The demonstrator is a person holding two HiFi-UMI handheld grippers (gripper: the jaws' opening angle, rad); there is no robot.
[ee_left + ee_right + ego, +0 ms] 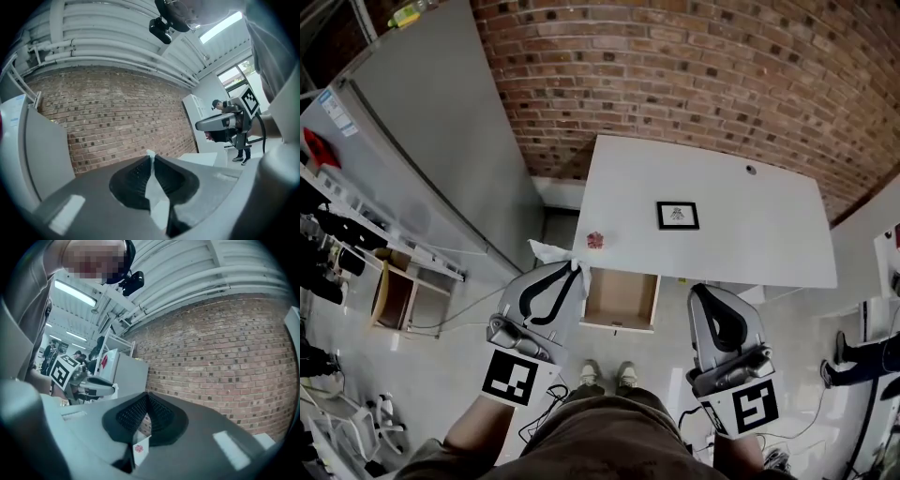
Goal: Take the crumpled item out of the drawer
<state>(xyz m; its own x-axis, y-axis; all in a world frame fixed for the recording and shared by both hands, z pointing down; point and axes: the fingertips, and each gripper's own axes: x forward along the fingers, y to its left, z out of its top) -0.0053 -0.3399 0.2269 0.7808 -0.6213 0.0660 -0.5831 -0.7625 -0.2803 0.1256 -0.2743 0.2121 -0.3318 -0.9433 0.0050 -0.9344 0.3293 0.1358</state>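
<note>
In the head view my left gripper (577,270) hangs just left of the open wooden drawer (621,300), shut on a crumpled white paper (551,251) that sticks out past its tips. The left gripper view has the same white paper (157,197) pinched between the shut jaws. Off the drawer's right front corner, my right gripper (699,292) is shut with nothing in it. The bare part of the drawer looks empty. A small crumpled red item (595,240) lies on the white table (750,234) above the drawer, and shows below the right jaws (139,447).
A small black-framed picture (677,216) lies on the tabletop. A brick wall (694,75) runs behind the table, and a tall grey cabinet (431,131) stands to the left. Shelves with clutter (337,234) are at far left. A person (862,356) stands at the right edge.
</note>
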